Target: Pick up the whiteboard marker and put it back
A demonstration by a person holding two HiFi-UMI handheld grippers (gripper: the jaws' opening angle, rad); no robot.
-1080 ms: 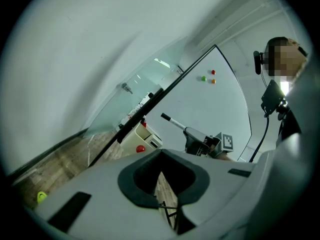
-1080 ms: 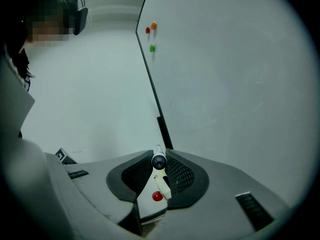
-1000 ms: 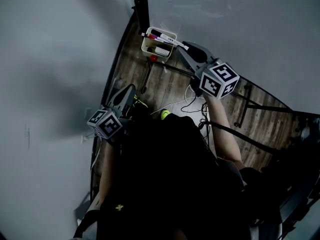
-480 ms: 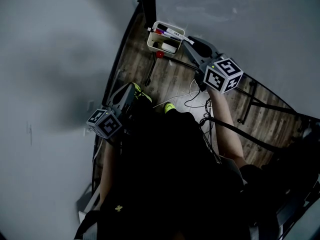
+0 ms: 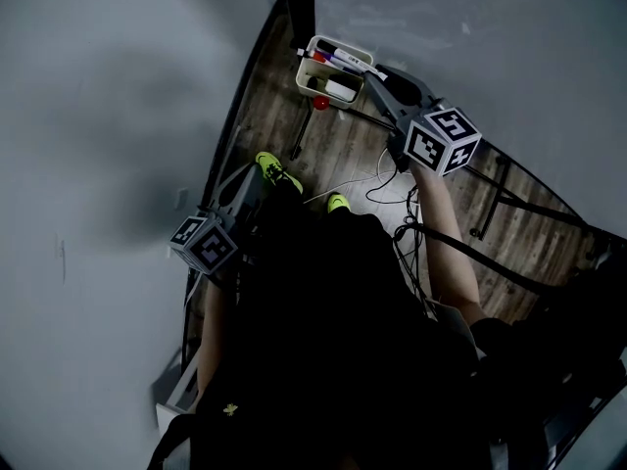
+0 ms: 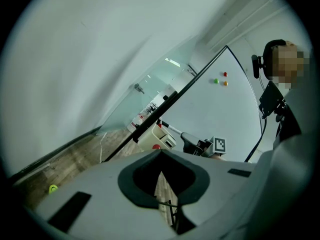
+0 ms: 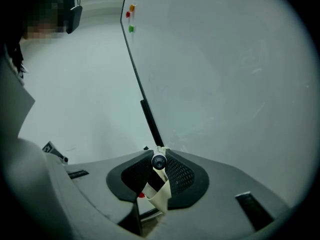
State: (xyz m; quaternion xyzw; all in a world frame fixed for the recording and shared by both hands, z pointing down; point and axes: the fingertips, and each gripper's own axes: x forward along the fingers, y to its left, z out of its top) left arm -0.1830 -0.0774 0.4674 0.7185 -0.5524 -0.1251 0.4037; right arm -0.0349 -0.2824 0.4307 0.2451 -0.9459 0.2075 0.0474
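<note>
marker [image 5: 345, 62] clamped in right gripper [image 7: 159, 155], its print unreadable

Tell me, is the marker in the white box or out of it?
Out, not yet dropped in: the marker sits clamped between the right gripper's jaws, over the white box.

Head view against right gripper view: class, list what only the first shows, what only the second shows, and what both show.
Only the head view: the left gripper and two yellow-green shoes on the floor.
Only the right gripper view: three coloured magnets high on the whiteboard, and the whiteboard marker seen end-on.
Both: the right gripper with its claw shut on the whiteboard marker, the cream tray just beyond it, and the whiteboard.
</note>
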